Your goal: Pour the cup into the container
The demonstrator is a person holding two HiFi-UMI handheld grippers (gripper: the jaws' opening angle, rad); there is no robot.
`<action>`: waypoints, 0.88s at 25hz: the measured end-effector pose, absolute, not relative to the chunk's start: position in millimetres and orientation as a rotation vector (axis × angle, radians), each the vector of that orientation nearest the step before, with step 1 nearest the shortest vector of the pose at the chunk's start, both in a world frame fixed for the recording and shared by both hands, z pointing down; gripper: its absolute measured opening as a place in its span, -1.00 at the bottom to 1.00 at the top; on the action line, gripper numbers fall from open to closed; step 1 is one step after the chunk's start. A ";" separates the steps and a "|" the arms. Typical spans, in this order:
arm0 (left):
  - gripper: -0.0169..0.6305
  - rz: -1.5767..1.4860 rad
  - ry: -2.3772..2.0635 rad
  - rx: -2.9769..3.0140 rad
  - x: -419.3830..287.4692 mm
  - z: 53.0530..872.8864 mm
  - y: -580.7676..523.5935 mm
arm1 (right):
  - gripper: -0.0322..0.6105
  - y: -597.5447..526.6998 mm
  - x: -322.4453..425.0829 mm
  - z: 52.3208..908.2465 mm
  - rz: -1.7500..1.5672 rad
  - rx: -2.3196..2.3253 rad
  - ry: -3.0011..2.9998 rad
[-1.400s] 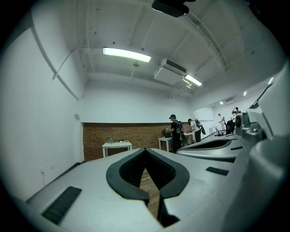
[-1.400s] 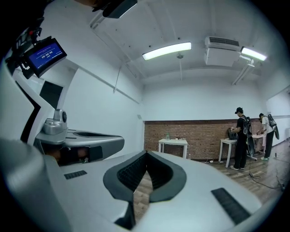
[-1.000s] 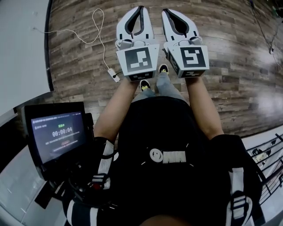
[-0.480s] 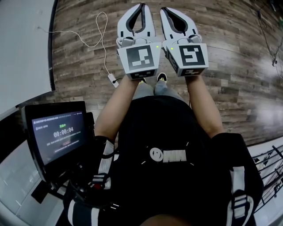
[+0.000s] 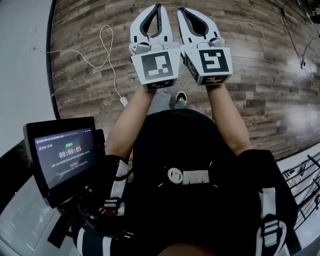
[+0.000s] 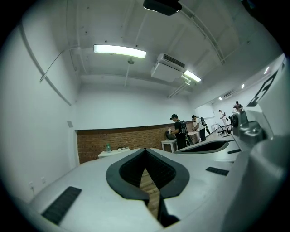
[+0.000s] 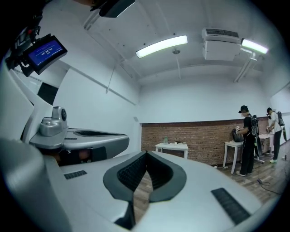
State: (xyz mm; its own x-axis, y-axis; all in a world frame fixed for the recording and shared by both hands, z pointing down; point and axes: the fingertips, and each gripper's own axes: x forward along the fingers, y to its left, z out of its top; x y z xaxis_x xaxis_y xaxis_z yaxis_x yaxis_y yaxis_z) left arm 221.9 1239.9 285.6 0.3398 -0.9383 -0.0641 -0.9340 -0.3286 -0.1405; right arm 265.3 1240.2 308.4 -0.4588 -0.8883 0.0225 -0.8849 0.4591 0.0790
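No cup or container shows clearly in any view. My left gripper (image 5: 159, 8) and right gripper (image 5: 180, 9) are held side by side, level, over a wooden plank floor (image 5: 260, 60). Both are shut with nothing between the jaws. In the left gripper view the left gripper (image 6: 145, 150) points toward a far brick wall (image 6: 122, 141). The right gripper (image 7: 146, 153) points the same way in the right gripper view. A white table (image 7: 171, 147) with a small green bottle (image 7: 165, 141) stands against that wall.
A screen (image 5: 65, 156) hangs on the person's chest rig at lower left. A white cable (image 5: 102, 47) lies on the floor by a white wall (image 5: 22, 60). People (image 7: 247, 138) stand at small tables on the right. A wire rack (image 5: 300, 172) is at lower right.
The floor and the white cable have slid down and left in the head view as the person walks forward. Both grippers stay shut, side by side.
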 end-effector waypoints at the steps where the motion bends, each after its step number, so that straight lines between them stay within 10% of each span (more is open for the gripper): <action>1: -0.96 -0.035 1.716 -2.447 217.7 284.5 1230.6 | -0.89 1230.8 261.1 306.8 -0.090 1.610 -2.626; 22: -0.96 0.002 1.772 -2.495 132.6 293.1 1091.9 | -0.89 1095.0 180.8 308.4 -0.094 1.597 -2.570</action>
